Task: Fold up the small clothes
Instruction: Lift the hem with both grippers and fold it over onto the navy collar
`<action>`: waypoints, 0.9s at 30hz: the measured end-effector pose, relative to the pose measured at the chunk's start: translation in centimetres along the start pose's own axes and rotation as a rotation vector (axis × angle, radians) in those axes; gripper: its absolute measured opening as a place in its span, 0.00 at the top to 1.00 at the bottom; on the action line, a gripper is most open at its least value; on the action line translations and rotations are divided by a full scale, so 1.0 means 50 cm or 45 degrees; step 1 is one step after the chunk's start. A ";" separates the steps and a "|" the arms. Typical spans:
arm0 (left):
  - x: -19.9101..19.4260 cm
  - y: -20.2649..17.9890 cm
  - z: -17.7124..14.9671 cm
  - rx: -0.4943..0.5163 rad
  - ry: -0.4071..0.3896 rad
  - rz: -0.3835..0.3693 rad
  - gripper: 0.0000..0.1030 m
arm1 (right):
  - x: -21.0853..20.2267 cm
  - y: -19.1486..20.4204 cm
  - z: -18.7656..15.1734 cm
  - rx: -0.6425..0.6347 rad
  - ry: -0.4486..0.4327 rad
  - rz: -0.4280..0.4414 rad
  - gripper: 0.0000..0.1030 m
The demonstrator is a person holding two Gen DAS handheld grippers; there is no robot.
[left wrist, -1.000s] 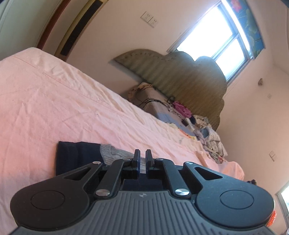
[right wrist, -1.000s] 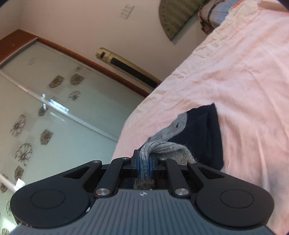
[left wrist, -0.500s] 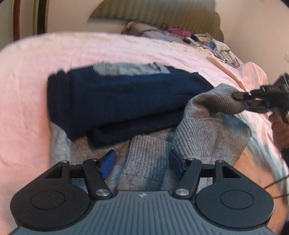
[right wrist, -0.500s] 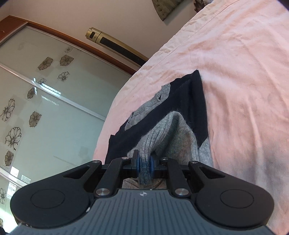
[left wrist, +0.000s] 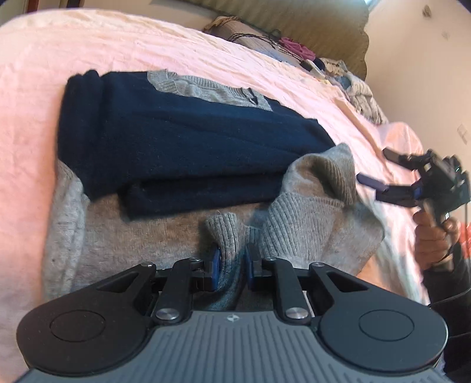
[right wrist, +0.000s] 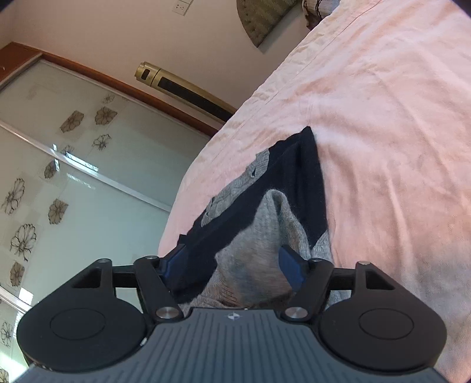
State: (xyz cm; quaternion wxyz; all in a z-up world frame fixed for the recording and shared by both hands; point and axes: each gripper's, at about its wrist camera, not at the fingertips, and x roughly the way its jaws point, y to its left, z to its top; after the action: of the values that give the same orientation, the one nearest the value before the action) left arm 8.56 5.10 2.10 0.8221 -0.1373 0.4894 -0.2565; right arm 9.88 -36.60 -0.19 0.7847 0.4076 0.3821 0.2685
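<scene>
Left wrist view, from left to right: one pink cotton bedsheet (left wrist: 123,44) covering the bed; one navy-and-grey knitted sweater (left wrist: 176,138), partly folded, lying on that sheet, its navy panel on top and grey ribbed knit spread along the near edge; one left gripper (left wrist: 230,266), black with blue pads, its jaws closing on a raised ridge of the grey knit, the pads pressing the fabric from both sides; one grey ribbed cuff (left wrist: 332,171) standing up at the sweater's right end; one right gripper (left wrist: 372,169), just beside that cuff and apart from it, jaws spread and nothing between them; one hand (left wrist: 435,235) gripping its handle. One heap of mixed clothes (left wrist: 347,76) lies at the far end of the bed before one olive padded headboard (left wrist: 323,20). Right wrist view: the right gripper's jaws are opening, blue pads (right wrist: 291,265) clear of the grey knit lying slack between them.
</scene>
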 end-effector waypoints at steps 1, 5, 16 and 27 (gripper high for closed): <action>0.001 0.003 0.002 -0.024 0.003 -0.008 0.84 | 0.008 -0.002 0.003 0.018 0.012 -0.008 0.32; -0.004 -0.005 0.001 -0.019 -0.027 0.021 0.86 | 0.045 0.011 0.003 -0.024 0.067 -0.086 0.38; -0.066 -0.031 -0.003 0.043 -0.187 -0.017 0.89 | 0.049 0.004 0.019 -0.044 0.044 -0.180 0.38; -0.040 -0.010 -0.007 0.061 -0.112 0.063 0.89 | 0.087 0.000 0.017 -0.071 0.128 -0.203 0.40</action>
State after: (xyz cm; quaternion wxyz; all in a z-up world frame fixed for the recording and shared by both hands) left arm 7.35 5.83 3.64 0.8520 -0.1166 0.4496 -0.2417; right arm 13.03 -33.75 -1.54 0.7943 0.3401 0.4448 0.2360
